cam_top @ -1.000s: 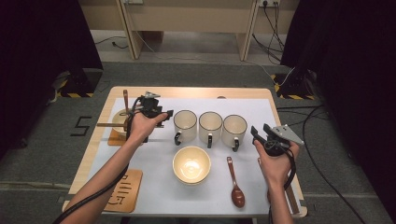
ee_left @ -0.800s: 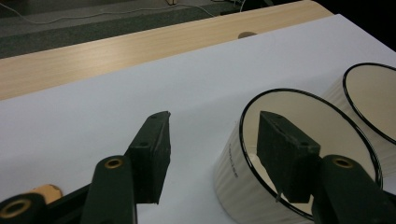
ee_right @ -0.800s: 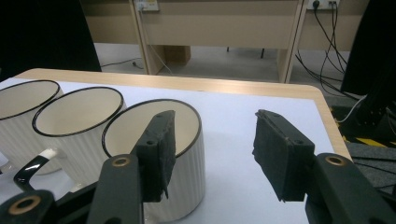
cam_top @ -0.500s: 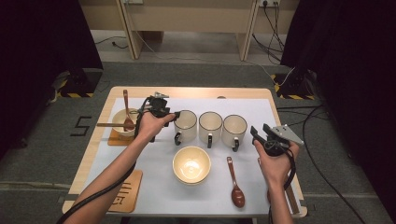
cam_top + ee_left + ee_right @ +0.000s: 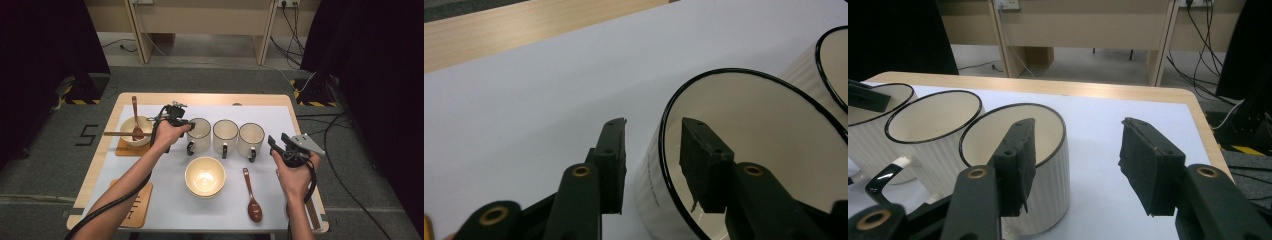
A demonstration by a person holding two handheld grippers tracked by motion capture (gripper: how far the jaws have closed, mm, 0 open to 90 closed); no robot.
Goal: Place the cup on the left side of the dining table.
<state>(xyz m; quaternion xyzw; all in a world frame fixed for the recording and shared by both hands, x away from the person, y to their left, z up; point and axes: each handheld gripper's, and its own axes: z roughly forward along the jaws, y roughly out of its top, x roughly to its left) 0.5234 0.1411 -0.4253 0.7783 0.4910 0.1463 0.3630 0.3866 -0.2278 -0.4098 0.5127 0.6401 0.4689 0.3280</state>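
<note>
Three white ribbed mugs with black rims stand in a row on the white mat: left mug (image 5: 199, 135), middle mug (image 5: 225, 136), right mug (image 5: 250, 139). My left gripper (image 5: 186, 124) is open at the left mug (image 5: 744, 165), one jaw outside the wall and one inside the rim. Right of the row, my right gripper (image 5: 275, 144) is held open above the mat, close to the right mug (image 5: 1023, 165). A cream bowl (image 5: 205, 176) sits in front of the mugs, and a brown spoon (image 5: 251, 197) lies to its right.
At the left, a second bowl (image 5: 131, 129) holding a wooden spoon (image 5: 135, 117) and a stick rests on a wooden coaster. Another wooden coaster (image 5: 135, 206) lies at the front left. The table's wooden edge (image 5: 310, 210) runs along the right. Cables cross the floor beyond.
My left gripper has moved right from near the left bowl to the left mug and now straddles its rim. The right gripper has stayed in place.
</note>
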